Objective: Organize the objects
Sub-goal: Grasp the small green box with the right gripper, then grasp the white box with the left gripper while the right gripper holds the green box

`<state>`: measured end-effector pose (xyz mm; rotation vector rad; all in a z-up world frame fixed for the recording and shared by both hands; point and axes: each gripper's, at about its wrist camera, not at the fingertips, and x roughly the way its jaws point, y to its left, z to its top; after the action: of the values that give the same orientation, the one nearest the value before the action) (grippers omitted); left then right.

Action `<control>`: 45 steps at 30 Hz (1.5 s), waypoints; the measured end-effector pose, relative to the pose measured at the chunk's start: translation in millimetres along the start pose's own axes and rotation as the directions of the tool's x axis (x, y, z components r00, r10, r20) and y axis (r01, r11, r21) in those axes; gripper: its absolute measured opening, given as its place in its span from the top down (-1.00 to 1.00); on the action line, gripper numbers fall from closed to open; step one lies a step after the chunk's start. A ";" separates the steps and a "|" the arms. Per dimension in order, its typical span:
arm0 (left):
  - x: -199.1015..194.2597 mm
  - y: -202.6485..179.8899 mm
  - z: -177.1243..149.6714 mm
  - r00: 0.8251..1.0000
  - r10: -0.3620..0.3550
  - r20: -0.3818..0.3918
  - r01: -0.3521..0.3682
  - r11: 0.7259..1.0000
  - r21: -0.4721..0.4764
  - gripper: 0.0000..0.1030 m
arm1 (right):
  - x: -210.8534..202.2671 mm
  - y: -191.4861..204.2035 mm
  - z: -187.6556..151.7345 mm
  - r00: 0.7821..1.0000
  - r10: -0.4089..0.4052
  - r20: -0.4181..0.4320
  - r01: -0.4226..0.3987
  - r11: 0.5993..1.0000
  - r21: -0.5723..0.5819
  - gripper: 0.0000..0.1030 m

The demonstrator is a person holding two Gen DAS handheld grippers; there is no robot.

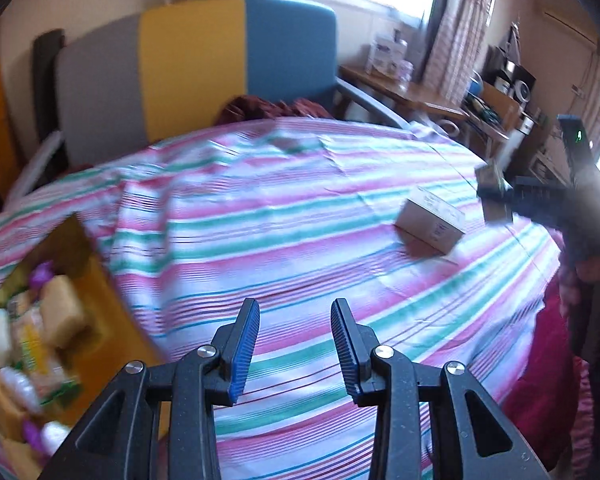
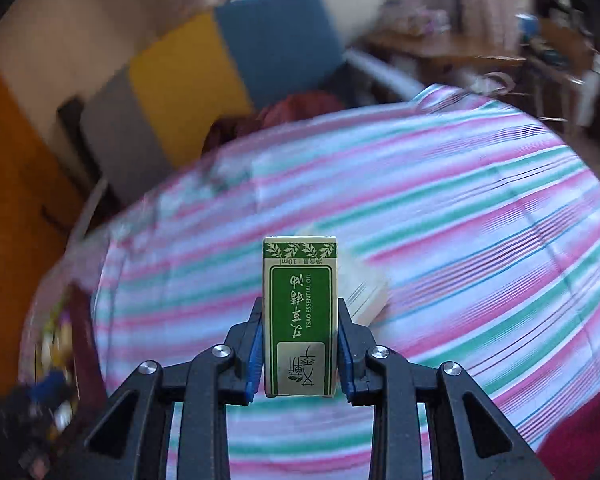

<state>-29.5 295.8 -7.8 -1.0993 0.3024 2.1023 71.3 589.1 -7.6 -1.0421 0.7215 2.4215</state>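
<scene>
My right gripper [image 2: 300, 304] is shut on a small green and cream essential oil box [image 2: 299, 320], held on end above the striped bed sheet [image 2: 440, 208]. In the left wrist view that same gripper [image 1: 495, 197] shows blurred at the right edge, holding the little box [image 1: 487, 176]. My left gripper [image 1: 296, 308] stands open over the sheet with nothing between its blue pads. A beige carton [image 1: 430, 222] lies on the sheet, right of centre and below the right gripper. It shows pale and blurred just behind the green box [image 2: 366, 292].
An orange open box [image 1: 100, 280] holding several small wrapped packets sits at the left edge of the bed. Grey, yellow and blue panels [image 1: 204, 64] stand behind the bed. A cluttered wooden desk [image 1: 400, 88] is at the back right. Red cloth [image 1: 540, 380] lies at the lower right.
</scene>
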 end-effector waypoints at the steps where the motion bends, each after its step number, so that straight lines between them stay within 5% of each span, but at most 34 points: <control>1: 7.5 -5.6 3.2 1.000 -0.019 -0.016 0.019 1.000 -0.003 0.28 | -2.0 -8.9 5.7 0.999 -0.026 0.021 0.026 0.999 0.039 0.41; 8: 55.0 -37.3 20.0 0.987 -0.126 -0.099 0.121 0.991 -0.061 0.28 | 46.5 -62.9 21.4 0.980 -0.171 -0.103 0.190 0.958 0.217 0.41; 14: 76.8 -46.5 34.3 0.979 -0.160 -0.122 0.150 0.985 -0.089 0.27 | 66.4 -63.7 32.9 0.983 -0.141 -0.117 0.163 0.964 0.210 0.41; 17: 84.3 -48.0 41.9 0.972 -0.196 -0.131 0.181 0.977 -0.116 0.19 | 85.0 -53.7 25.6 0.978 -0.058 -0.203 0.095 0.980 0.178 0.41; 20: 91.2 -49.2 49.9 0.967 -0.219 -0.131 0.199 0.969 -0.148 0.16 | 90.2 -29.4 14.1 0.951 0.156 -0.266 -0.115 0.980 0.163 0.41; 31: 119.4 -68.8 89.4 0.976 -0.177 -0.130 0.164 0.981 -0.102 -0.37 | 84.1 -33.6 30.4 0.983 0.050 -0.175 -0.031 0.993 0.113 0.41; 37: 148.1 -99.6 105.6 0.972 -0.157 -0.176 0.149 0.987 -0.062 -0.38 | 74.2 -37.7 35.2 0.989 0.036 -0.144 -0.019 0.993 0.118 0.41; 41: 170.8 -113.8 114.4 0.978 -0.069 -0.197 0.068 0.998 -0.014 -0.57 | 72.7 -36.9 36.3 0.990 0.035 -0.139 -0.020 0.994 0.109 0.41; 45: 195.1 -108.0 110.4 0.962 -0.055 -0.267 0.044 0.998 -0.048 -0.53 | 70.0 -42.2 37.5 0.991 0.016 -0.130 -0.001 0.994 0.113 0.41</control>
<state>-93.0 525.0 -81.1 -1.4064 0.3567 1.9227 29.2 655.9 -50.8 -1.1620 0.8979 2.3062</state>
